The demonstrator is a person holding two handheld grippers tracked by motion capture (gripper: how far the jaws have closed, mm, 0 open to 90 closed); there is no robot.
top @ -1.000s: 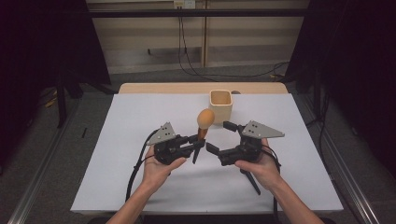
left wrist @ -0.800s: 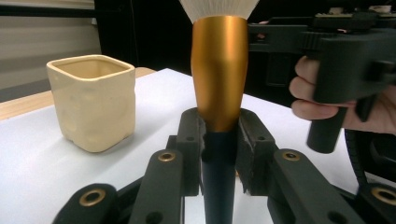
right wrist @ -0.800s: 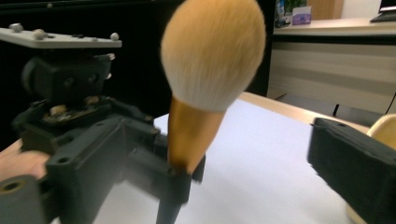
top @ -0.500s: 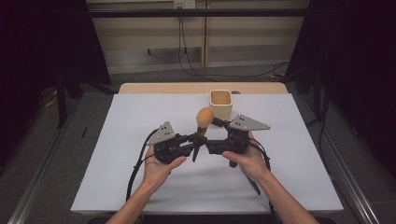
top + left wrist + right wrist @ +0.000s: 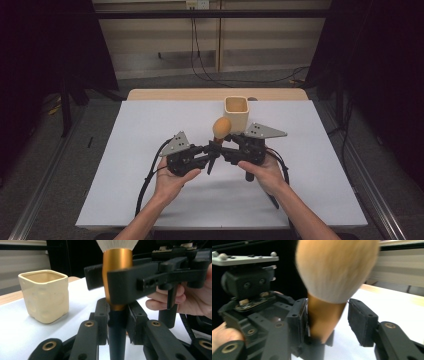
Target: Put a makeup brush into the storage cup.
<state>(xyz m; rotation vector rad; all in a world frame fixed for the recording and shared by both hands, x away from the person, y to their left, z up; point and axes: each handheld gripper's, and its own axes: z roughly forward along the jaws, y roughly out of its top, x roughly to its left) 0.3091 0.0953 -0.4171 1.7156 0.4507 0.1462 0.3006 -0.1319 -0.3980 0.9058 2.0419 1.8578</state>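
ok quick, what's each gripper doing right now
left gripper: shut on the dark handle of the brush, holding it upright.
right gripper: jaws just closing around the brush's gold collar; one pad touches, the other is apart, so no grip yet.

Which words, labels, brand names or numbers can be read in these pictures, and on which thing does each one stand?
None: no readable text on the makeup brush, the cream square cup, the white table cover, or either gripper's grey plate.
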